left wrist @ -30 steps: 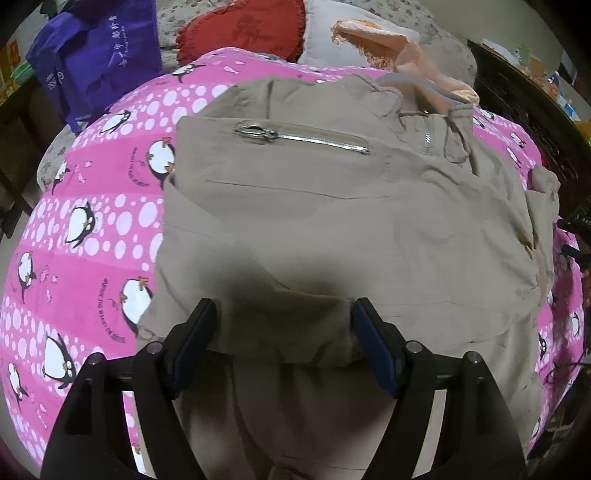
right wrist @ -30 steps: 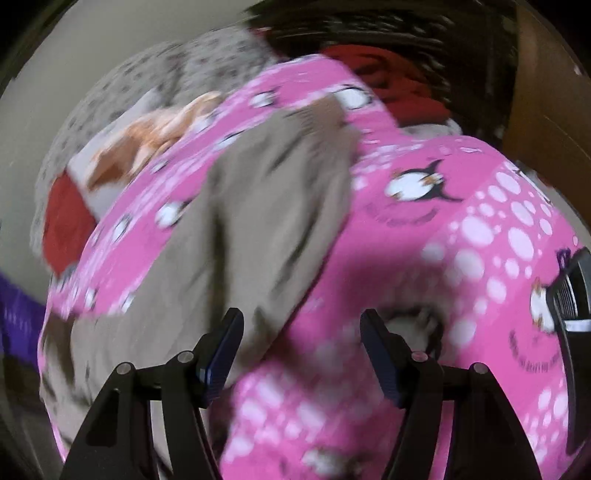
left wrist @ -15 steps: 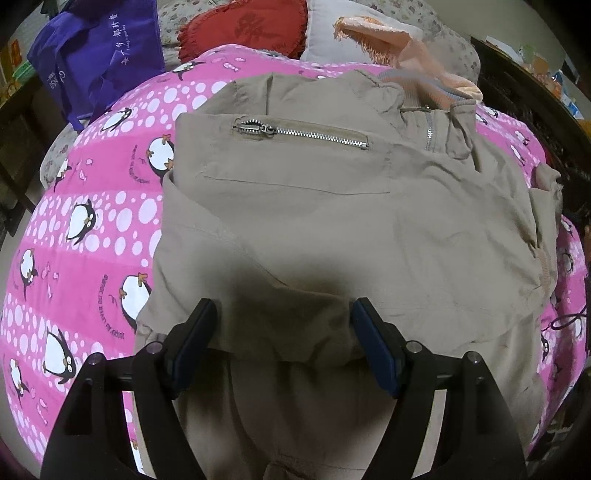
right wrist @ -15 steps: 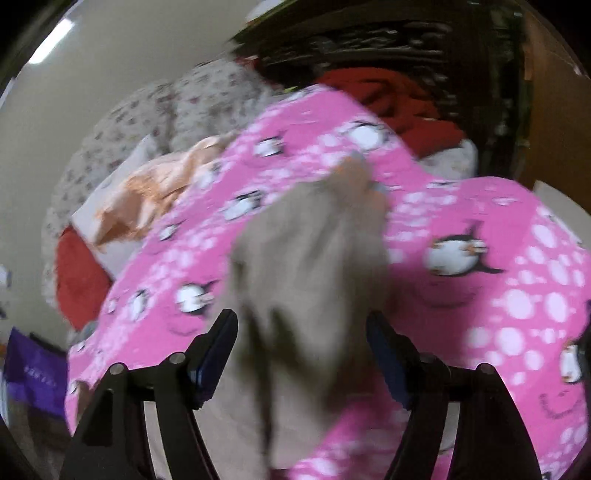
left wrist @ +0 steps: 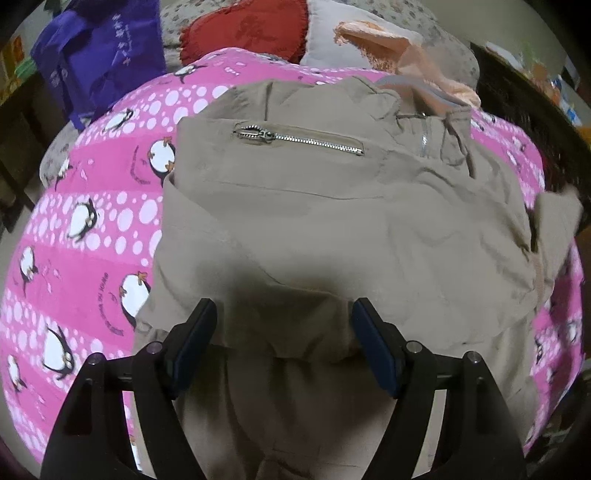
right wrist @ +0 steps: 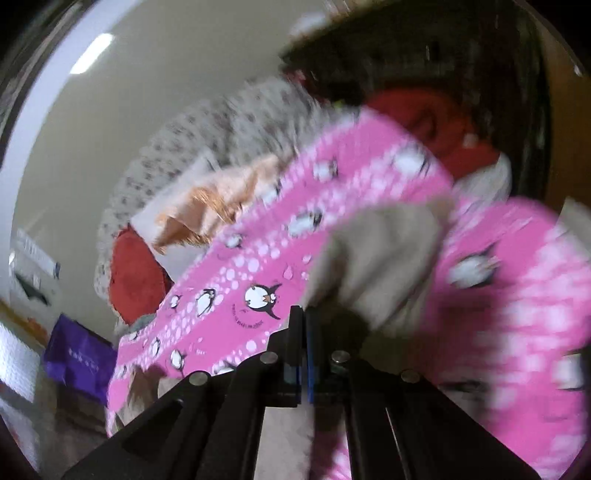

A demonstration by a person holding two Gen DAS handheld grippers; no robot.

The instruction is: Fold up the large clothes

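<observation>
Far left, a purple bag (left wrist: 99, 55) slumps beside the bed, and next to it a red cushion (left wrist: 243, 29) leans at the head end. The pink quilt (left wrist: 74, 206) with its penguins covers the bed, and the khaki garment (left wrist: 332, 229) lies spread across the middle of it, pocket zip (left wrist: 299, 138) glinting near the top. The left claw (left wrist: 284, 332) hovers over the near fold, jaws wide apart, nothing between the pads. Behind the garment an orange towel (left wrist: 406, 55) drapes over a grey pillow (left wrist: 436, 40), touching the cloth's top edge. Further right, dark furniture (left wrist: 524, 110) crowds the bed's side. Over to the right claw (right wrist: 303, 345): its jaws have just been closing and now sit together, pinching an edge of the khaki cloth (right wrist: 384, 258), which bunches up in front of the quilt (right wrist: 236, 280). That view is blurred. No containers with contents that I can make out.
</observation>
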